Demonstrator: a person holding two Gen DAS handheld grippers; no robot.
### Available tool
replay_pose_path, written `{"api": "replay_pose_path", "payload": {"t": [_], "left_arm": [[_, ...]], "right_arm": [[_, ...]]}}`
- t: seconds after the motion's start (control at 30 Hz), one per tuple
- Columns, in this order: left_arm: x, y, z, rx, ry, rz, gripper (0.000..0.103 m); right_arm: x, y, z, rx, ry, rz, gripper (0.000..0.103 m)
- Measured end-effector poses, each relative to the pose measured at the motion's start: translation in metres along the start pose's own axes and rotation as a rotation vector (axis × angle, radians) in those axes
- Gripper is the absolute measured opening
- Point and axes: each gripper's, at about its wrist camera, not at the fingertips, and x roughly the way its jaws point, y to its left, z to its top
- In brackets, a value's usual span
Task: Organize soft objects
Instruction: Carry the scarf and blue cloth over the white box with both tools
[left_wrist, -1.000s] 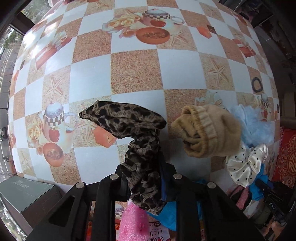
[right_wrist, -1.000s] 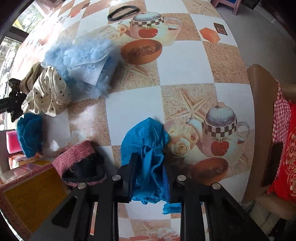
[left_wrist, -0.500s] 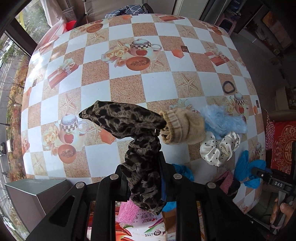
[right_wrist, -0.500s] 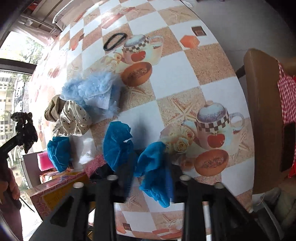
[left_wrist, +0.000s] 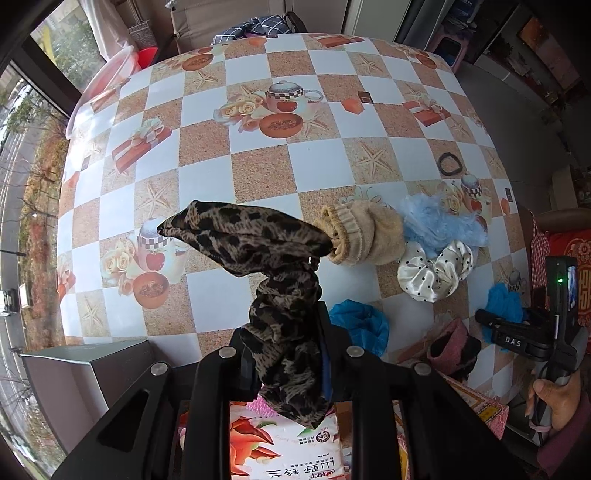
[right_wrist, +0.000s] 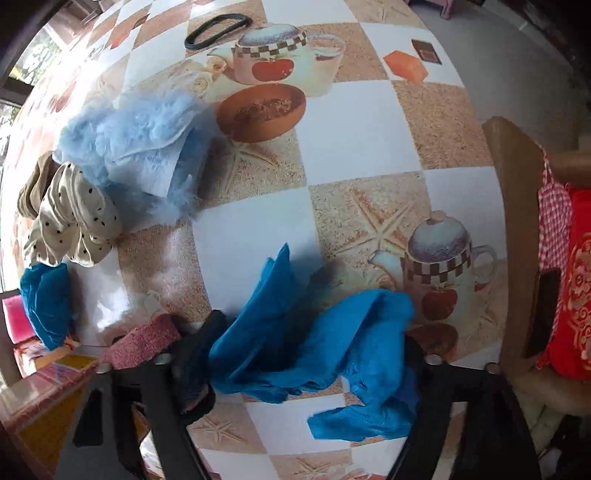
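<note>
Checkered tablecloth with teapot, bowl and starfish prints covers the table (left_wrist: 258, 177), window side at the left edge, a chair with red cushion (right_wrist: 576, 295) off the right edge. Left gripper (left_wrist: 288, 354) is clamped tight on the leopard-print scrunchie (left_wrist: 258, 258), held up off the table, its loose end flopping over toward the left; gripper aims straight down at the top. Along the right part of the table, in the left wrist view: beige knit piece (left_wrist: 362, 236) lying on its side, touching the light blue fluffy scrunchie (left_wrist: 439, 225), with the cream polka-dot scrunchie (left_wrist: 436, 269) just in front of both. A black hair tie (left_wrist: 450, 164) lies apart, farther toward the far right edge. One blue scrunchie (left_wrist: 360, 323) sits near the near edge, just beside the left gripper's fingers. A pink-and-black knit item (left_wrist: 450, 343) lies at the near right edge on a printed box. A grey box (left_wrist: 85, 365) stands off the near left corner, a snack packet (left_wrist: 280, 446) below the gripper. Right gripper (right_wrist: 310, 362) also points down, jaws about half apart and closing, blue crumpled cloth (right_wrist: 321, 343) between them spreading across the gap onto the table; cannot tell if the pads press it. A hand (left_wrist: 554, 402) grips the right gripper's handle at the near right corner.
</note>
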Motion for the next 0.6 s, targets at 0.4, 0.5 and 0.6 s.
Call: {"api": "replay_pose_path", "payload": {"t": [0.4, 0.5, 0.6], "left_arm": [[-0.04, 0.008, -0.036, -0.021, -0.062, 0.008, 0.026], [-0.056, 0.013, -0.046, -0.027, -0.093, 0.006, 0.026], [-0.069, 0.018, -0.057, -0.038, -0.114, 0.002, 0.026]], "right_arm": [[-0.087, -0.014, 0.0, 0.015, -0.129, 0.311, 0.021], [-0.124, 0.005, -0.001, -0.036, -0.182, 0.36, 0.021], [-0.149, 0.046, -0.01, -0.109, -0.225, 0.387, 0.021]]}}
